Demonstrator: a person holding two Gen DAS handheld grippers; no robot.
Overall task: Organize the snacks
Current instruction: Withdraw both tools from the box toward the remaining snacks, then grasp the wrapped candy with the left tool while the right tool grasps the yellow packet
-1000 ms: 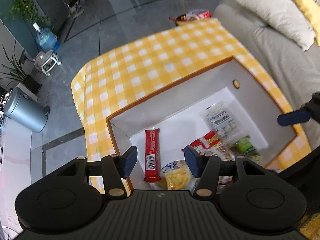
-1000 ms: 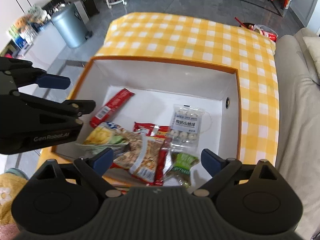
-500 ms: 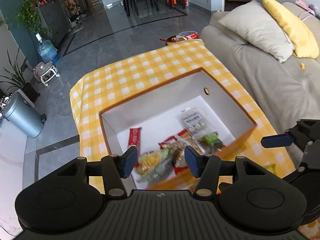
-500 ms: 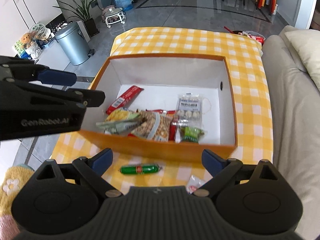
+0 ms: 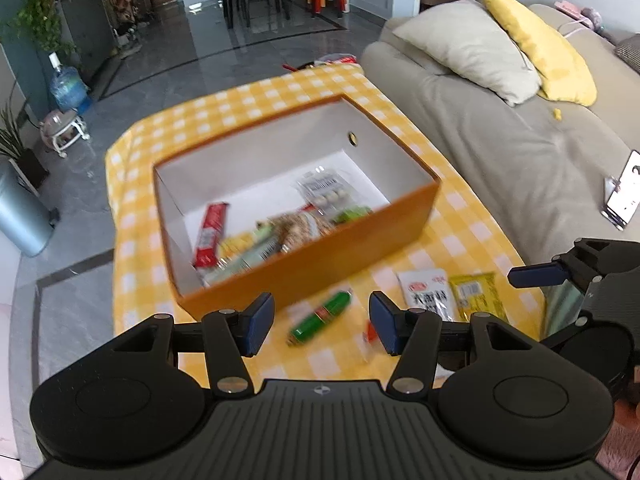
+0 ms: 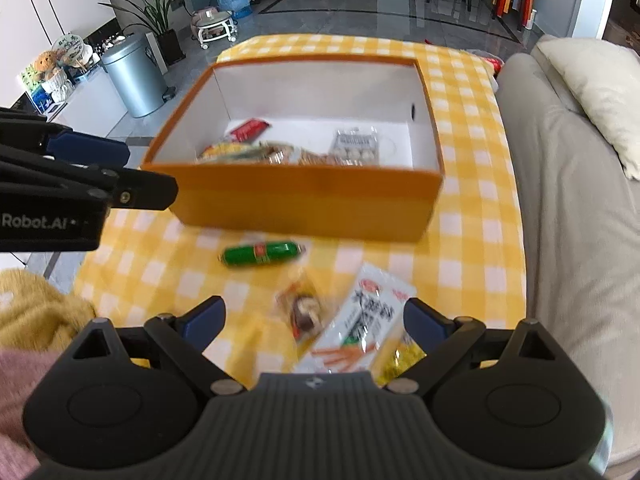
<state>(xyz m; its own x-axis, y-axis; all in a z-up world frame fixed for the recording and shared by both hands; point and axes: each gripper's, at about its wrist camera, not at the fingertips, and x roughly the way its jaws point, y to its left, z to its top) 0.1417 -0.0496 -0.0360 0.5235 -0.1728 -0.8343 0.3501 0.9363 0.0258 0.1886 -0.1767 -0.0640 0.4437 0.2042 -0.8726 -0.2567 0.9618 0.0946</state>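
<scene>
Both sets of jaws stand wide apart and hold nothing — the left gripper (image 5: 321,322) hangs above a green sausage stick (image 5: 320,317), the right gripper (image 6: 314,322) over a white carrot-print packet (image 6: 362,322) and a small clear-wrapped brown snack (image 6: 301,312). All lie on the yellow-checked worktop (image 6: 472,216), just before an orange cardboard box (image 6: 304,200) holding more snack packets (image 5: 296,228).

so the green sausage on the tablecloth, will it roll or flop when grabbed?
The green sausage looks cylindrical, so a nudge would probably roll it on the tablecloth. It lies straight, likely fairly stiff. Its glossy wrapper may slip between the pads.
</scene>
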